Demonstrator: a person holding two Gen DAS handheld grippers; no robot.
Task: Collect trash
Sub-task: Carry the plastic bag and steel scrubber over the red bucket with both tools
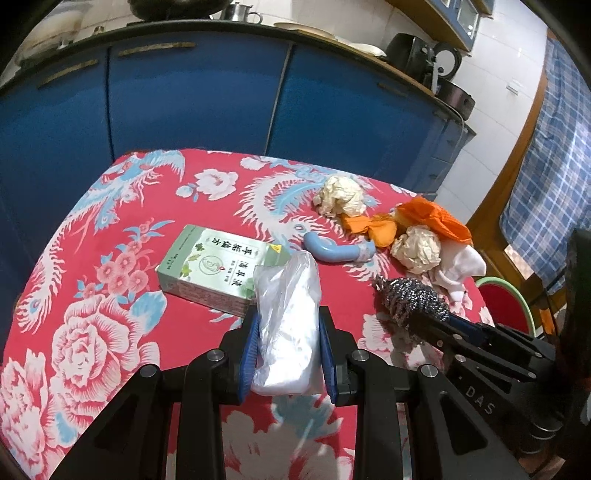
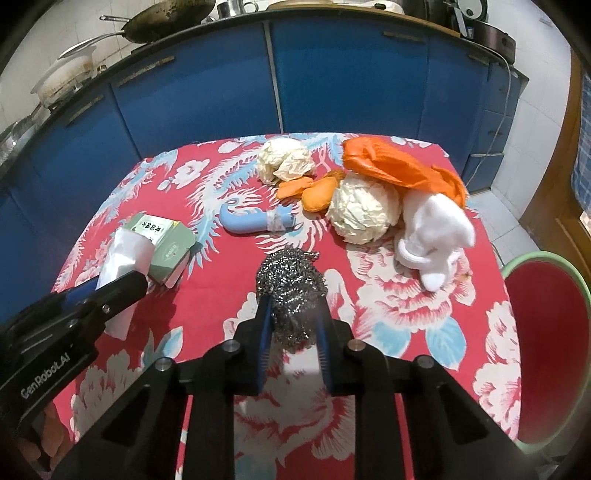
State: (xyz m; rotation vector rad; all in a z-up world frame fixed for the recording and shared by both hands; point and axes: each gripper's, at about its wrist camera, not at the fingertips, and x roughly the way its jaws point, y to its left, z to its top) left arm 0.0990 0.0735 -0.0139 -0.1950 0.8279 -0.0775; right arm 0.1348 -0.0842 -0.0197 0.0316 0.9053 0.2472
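Home kitchen: blue cabinets (image 2: 332,74), a wok (image 2: 166,18) on the counter.

Open cloth (image 2: 207,302): bare near side, from 5 to 8 o'clock.
Box (image 1: 218,269): sits at 10 o'clock.
Trash pile: paper balls (image 2: 364,208), orange bag (image 2: 399,166), white cloth (image 2: 432,236) crowd 1 o'clock.
Bucket (image 2: 546,350): open mouth at 3 o'clock, off the table.

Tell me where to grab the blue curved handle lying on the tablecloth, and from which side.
Probably grip the blue curved handle at its straight middle, between the hooked end and the taped end. It lies flat and crosswise, clear of the orange peels, so come from above with the fingers straddling its width.
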